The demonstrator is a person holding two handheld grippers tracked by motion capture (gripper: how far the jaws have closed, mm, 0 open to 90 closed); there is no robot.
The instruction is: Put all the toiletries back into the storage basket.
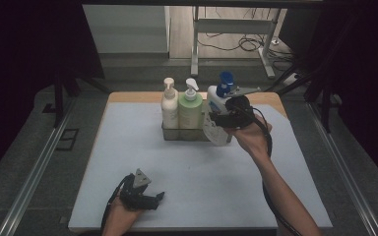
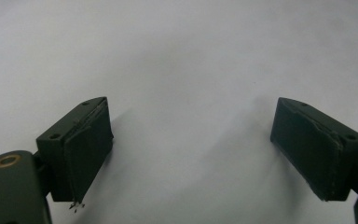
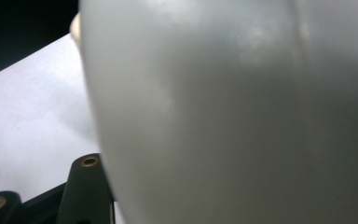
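Note:
A white bottle with a blue pump point(image 1: 214, 97) stands tilted at the right end of a clear tray point(image 1: 187, 133). My right gripper point(image 1: 222, 118) is shut on its body from the right side. In the right gripper view the white bottle point(image 3: 237, 116) is pressed close, with one black jaw showing at the lower left. A cream pump bottle point(image 1: 169, 105) and a green pump bottle point(image 1: 190, 109) stand upright in the same tray. My left gripper point(image 1: 158, 196) lies low near the front left of the mat, open, with nothing between its jaws point(image 2: 191, 149).
A pale mat point(image 1: 187, 172) covers the wooden table, with bare room in front of the tray and on both sides. Metal rails run along the floor left and right. A white frame and cables stand beyond the far edge.

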